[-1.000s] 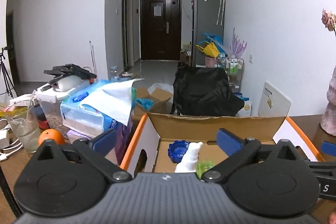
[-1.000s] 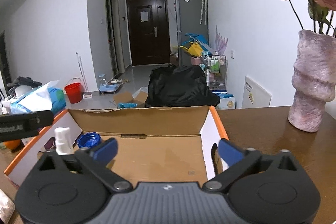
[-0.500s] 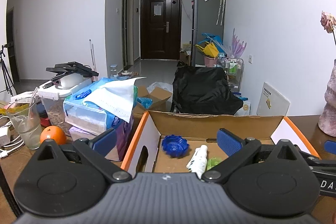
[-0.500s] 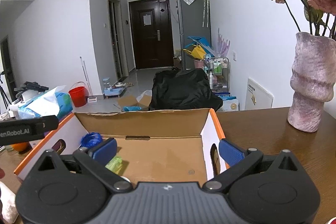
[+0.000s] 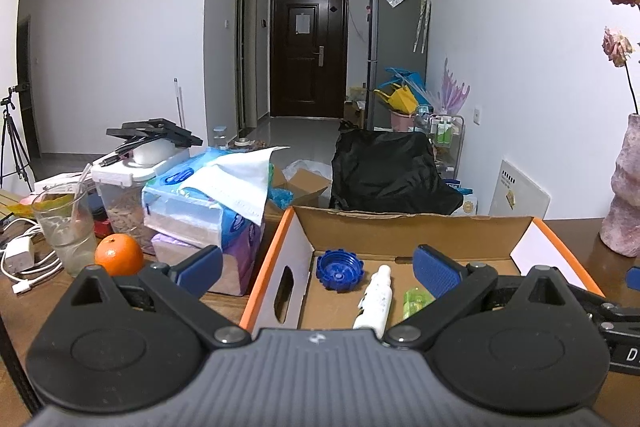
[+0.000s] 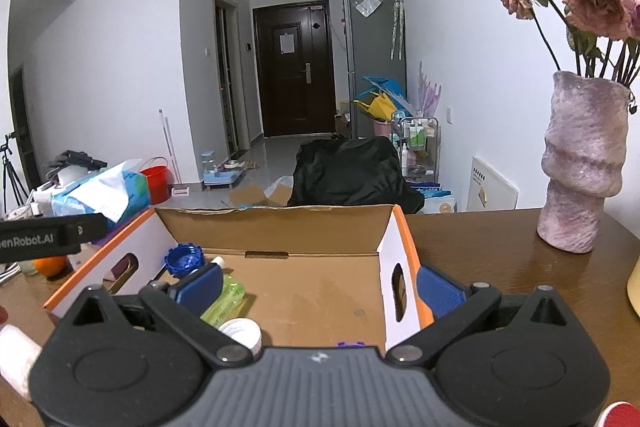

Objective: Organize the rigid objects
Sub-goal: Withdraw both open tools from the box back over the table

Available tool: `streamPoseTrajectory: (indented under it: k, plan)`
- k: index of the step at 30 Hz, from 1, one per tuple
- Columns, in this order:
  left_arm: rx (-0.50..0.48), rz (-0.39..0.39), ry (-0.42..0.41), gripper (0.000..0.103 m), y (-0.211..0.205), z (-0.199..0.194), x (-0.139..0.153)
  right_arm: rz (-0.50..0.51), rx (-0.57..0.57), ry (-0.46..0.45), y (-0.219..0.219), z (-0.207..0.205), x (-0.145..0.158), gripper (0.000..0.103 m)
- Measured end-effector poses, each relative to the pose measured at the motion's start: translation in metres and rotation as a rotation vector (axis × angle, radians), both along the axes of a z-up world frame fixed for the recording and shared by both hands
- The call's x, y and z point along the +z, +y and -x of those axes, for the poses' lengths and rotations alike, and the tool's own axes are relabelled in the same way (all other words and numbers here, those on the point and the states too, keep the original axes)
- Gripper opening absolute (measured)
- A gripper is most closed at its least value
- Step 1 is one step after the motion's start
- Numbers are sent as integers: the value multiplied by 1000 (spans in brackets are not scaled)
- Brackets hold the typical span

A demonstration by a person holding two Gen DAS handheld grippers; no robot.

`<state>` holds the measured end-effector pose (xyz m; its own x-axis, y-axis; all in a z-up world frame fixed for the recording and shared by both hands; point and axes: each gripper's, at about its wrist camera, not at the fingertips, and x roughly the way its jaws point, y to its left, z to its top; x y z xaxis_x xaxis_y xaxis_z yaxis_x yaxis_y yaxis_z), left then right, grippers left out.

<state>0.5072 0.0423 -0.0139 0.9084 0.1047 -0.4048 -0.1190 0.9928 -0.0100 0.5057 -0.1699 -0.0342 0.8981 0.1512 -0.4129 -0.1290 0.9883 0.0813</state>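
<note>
While both claws gape empty, the white bottle [image 5: 376, 301] lies lengthwise in the box [image 5: 400, 229], pointing away.

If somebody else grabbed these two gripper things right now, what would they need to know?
Left gripper: open, holding nothing, hanging at the near left edge of the cardboard box.
Right gripper: open, holding nothing, straddling the box's right wall.
In the box: blue cap, white bottle, green bottle, plus a white lid.
Done: those pieces are boxed.
Left: an orange sits on the table outside the box; whether it belongs in the box is unclear.
</note>
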Motion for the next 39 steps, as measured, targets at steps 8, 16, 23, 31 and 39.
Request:
streamPoseTrajectory:
  k: [8, 16, 23, 31, 39]
  plan:
    - [4, 0, 12, 103, 3, 25, -3, 38, 18, -13, -4, 28, 3, 103]
    - [-3, -7, 16, 103, 5, 59, -5, 46, 20, -23, -11, 62, 6, 103]
    - [-19, 2, 19, 103, 7, 87, -7, 33, 24, -32, -21, 91, 5, 103]
    - [-23, 7, 28, 103, 9, 120, -10, 37, 23, -31, -24, 121, 2, 103]
    - [-37, 7, 35, 103, 10, 152, -14, 49, 36, -13, -27, 150, -7, 103]
